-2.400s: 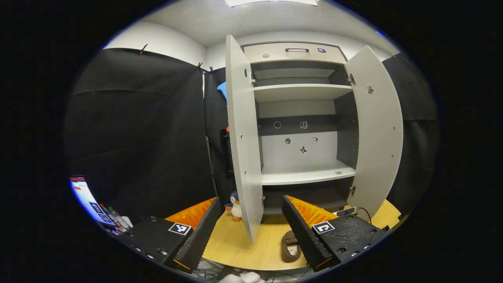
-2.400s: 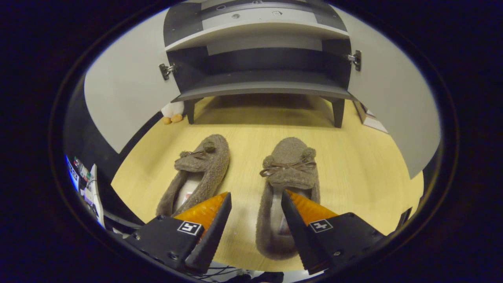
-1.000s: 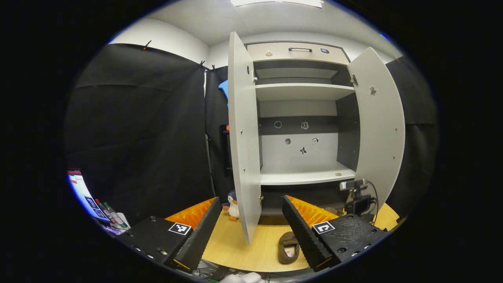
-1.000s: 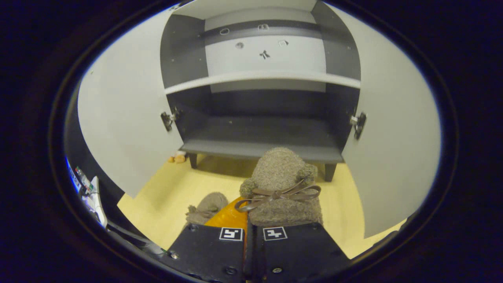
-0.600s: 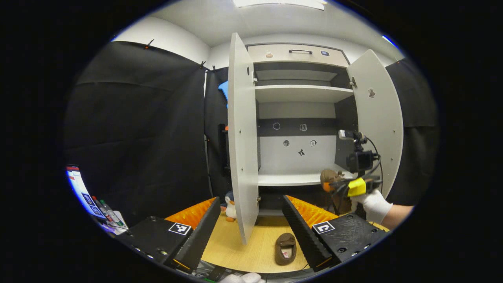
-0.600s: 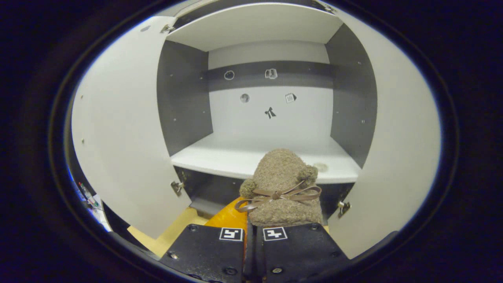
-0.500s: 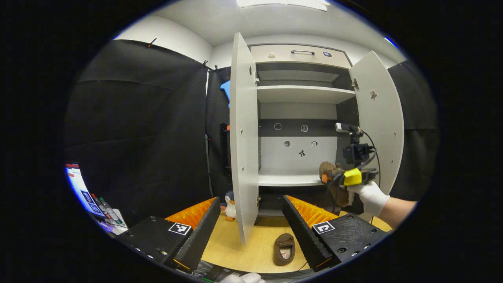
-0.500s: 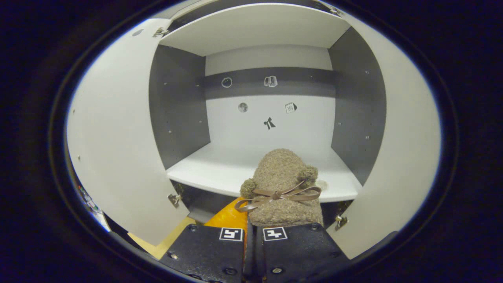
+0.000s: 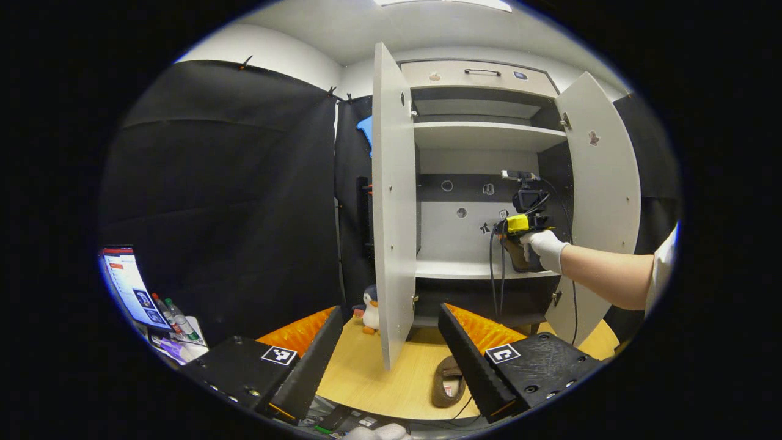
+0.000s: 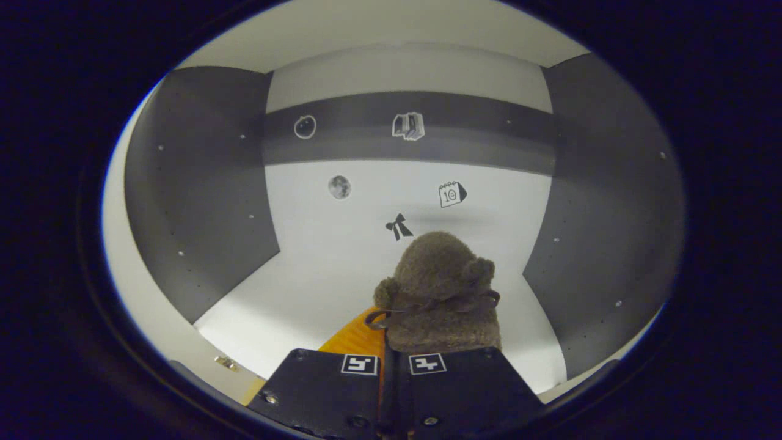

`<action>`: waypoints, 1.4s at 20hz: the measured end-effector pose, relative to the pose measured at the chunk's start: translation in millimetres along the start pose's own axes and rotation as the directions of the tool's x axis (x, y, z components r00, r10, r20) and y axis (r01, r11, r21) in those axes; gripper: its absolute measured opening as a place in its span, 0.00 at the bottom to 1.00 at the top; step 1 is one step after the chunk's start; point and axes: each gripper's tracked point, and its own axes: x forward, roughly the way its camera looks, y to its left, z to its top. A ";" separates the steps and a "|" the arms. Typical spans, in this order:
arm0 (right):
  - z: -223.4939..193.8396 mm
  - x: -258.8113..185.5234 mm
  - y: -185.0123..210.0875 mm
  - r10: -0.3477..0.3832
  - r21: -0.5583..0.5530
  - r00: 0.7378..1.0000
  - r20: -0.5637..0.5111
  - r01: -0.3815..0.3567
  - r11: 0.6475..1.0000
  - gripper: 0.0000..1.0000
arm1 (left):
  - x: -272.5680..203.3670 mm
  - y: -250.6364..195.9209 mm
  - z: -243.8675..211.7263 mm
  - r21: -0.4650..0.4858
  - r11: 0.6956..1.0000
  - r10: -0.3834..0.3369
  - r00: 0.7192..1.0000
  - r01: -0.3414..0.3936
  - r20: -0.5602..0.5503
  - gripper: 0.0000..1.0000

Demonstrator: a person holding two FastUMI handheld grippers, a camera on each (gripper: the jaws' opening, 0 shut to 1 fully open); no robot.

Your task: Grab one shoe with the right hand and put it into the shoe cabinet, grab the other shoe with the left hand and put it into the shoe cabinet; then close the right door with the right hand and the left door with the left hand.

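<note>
Left gripper view: the left gripper [image 9: 386, 354] hangs open above the second slipper [image 9: 448, 382] on the near floor. Right gripper view: the right gripper [image 10: 387, 366] pinches a soft, light fuzzy slipper [image 10: 441, 293] by its collar over the cabinet shelf [image 10: 293, 287].

Black-curtained recording booth [image 9: 220, 195], monitor [image 9: 125, 284]

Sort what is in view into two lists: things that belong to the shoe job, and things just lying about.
Belongs to the job:
- shoe pinched in the right gripper, inside the cabinet
- other shoe on the floor
- left gripper, open
- left door and right door, both open

Lying about:
- penguin toy beside the cabinet
- screen
- bottles
</note>
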 end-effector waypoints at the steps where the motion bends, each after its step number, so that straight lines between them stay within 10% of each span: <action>1: -4.4 12.0 2.1 0.009 0.026 0.999 -0.045 -0.007 1.000 0.06 | -0.6 1.6 0.7 0.001 1.000 0.010 1.000 -0.010 0.001 0.96; 11: -26.0 40.5 -7.6 -0.003 0.090 0.968 -0.251 0.026 0.996 0.08 | -3.4 1.3 -1.1 0.000 1.000 0.023 1.000 -0.023 -0.006 0.96; 13: -23.0 34.2 -4.0 0.009 0.090 0.972 -0.234 0.012 0.996 0.15 | -3.5 1.7 0.2 -0.002 1.000 0.020 1.000 -0.020 0.002 0.96; 17: -12.4 8.8 1.3 0.028 0.096 0.982 -0.187 -0.010 0.995 0.68 | -7.8 1.3 2.0 -0.006 1.000 0.007 1.000 -0.007 0.008 0.96; 28: 19.1 -72.2 -8.3 0.006 0.047 1.000 -0.026 -0.004 0.999 0.98 | -25.9 1.8 12.5 -0.007 0.998 -0.062 0.997 0.062 0.047 0.96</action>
